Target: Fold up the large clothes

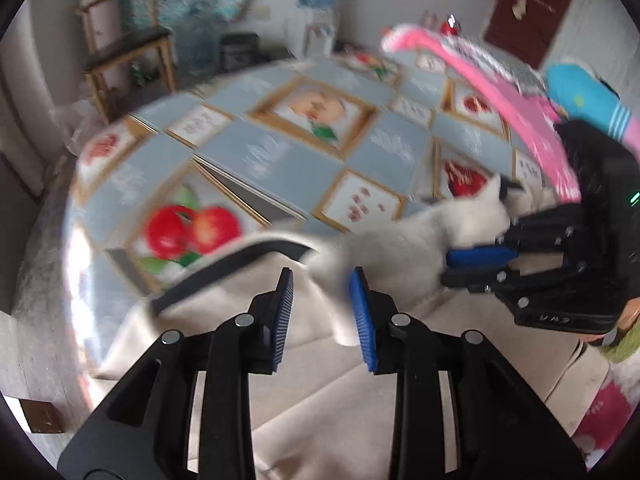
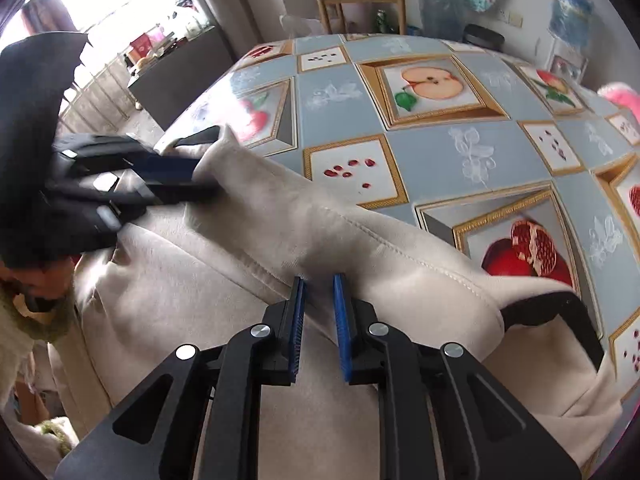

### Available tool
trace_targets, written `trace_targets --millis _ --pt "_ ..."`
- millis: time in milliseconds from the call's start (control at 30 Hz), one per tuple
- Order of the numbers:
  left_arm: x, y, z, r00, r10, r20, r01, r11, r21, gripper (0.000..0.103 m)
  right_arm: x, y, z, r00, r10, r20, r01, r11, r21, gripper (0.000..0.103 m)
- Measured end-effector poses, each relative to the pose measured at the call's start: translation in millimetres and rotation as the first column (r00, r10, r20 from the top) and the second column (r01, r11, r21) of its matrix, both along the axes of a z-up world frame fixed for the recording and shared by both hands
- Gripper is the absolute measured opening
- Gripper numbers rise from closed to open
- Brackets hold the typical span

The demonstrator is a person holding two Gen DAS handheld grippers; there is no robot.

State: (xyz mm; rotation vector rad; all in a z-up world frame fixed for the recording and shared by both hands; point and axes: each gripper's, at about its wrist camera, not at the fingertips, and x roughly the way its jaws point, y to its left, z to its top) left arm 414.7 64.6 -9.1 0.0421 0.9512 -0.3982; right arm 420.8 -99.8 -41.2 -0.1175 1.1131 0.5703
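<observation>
Here, the surface (image 2: 436, 160), covered in a fruit-print oilcloth, is carrying a cream garment with dark trim (image 2: 248, 280), which is lying across the near edge, partly doubled over on itself. A long padded fold of it is running from the left tool toward the black-edged cuff or hem (image 2: 560, 308) at the right of the right wrist view. A pink garment (image 1: 500, 88) is lying at the far side of the surface, well apart from the work. The step in hand looks like an early fold: one edge of the cream garment is being lifted and carried across. The left tool (image 1: 322, 280) is standing part-open in its own view, with a pinch of cream cloth lying between its blue pads; whether the pads are actually pressing it is hard to tell through the blur. The right tool (image 2: 319, 280) is standing narrow, nearly closed, its tips sitting right at the seam of the fold, though whether cloth is caught between them is not showing. In my judgement, the next move is calling for both tools to secure the same edge and draw it across evenly, so the thick fabric is not bunching.
</observation>
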Motion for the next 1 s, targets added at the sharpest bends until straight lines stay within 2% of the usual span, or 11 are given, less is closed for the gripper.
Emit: trace_targets --millis 67,133,233,333,433,467,533,600,800,933,1000 --pt "-4 8 15 0.999 0.009 0.039 -0.008 0.999 -0.034 0.028 -1 5 -1 1.0 0.005 0.009 -0.005 1.0 -0.02 0.015" --pt "-7 -2 19 0.998 -0.048 0.035 0.05 0.998 -0.048 0.028 -2 8 -1 1.0 0.01 0.012 -0.009 1.0 -0.03 0.015" --pt "-2 -37 -5 0.986 -0.146 -0.076 0.145 0.989 -0.023 0.028 1 4 -2 1.0 0.023 0.013 -0.022 0.999 -0.035 0.015" --pt "8 -55 -36 0.984 -0.126 -0.127 0.138 0.986 0.092 0.028 -2 -9 2 0.999 0.017 0.045 -0.012 0.995 -0.101 0.015" --pt "10 -52 -40 0.986 -0.108 -0.129 0.117 0.991 0.066 0.029 -6 -34 2 0.994 -0.017 0.105 0.038 0.979 -0.2 0.015" --pt "10 -50 -40 0.986 -0.104 -0.132 0.112 0.992 0.054 0.029 -5 -42 0 0.995 -0.022 0.1 0.04 0.981 -0.189 0.013" --pt "9 -49 -41 0.987 -0.1 -0.125 0.106 0.993 0.046 0.029 -2 -56 -1 0.997 -0.047 0.067 0.054 0.992 -0.11 0.012" --pt "8 -52 -42 0.988 -0.098 -0.12 0.105 0.993 0.059 0.029 0 -53 3 0.997 -0.047 0.065 0.055 0.99 -0.132 0.009" --pt "6 -49 -41 0.989 -0.096 -0.109 0.102 0.994 0.047 0.028 3 -55 42 0.986 -0.083 0.144 0.097 0.991 -0.088 0.011" --pt "3 -49 -41 0.991 -0.091 -0.097 0.096 0.994 0.046 0.028 16 -46 10 0.992 -0.084 0.098 0.1 0.979 -0.177 0.011" --pt "4 -49 -41 0.991 -0.089 -0.099 0.094 0.995 0.039 0.028 18 -47 5 0.99 -0.094 0.102 0.111 0.98 -0.168 0.013"
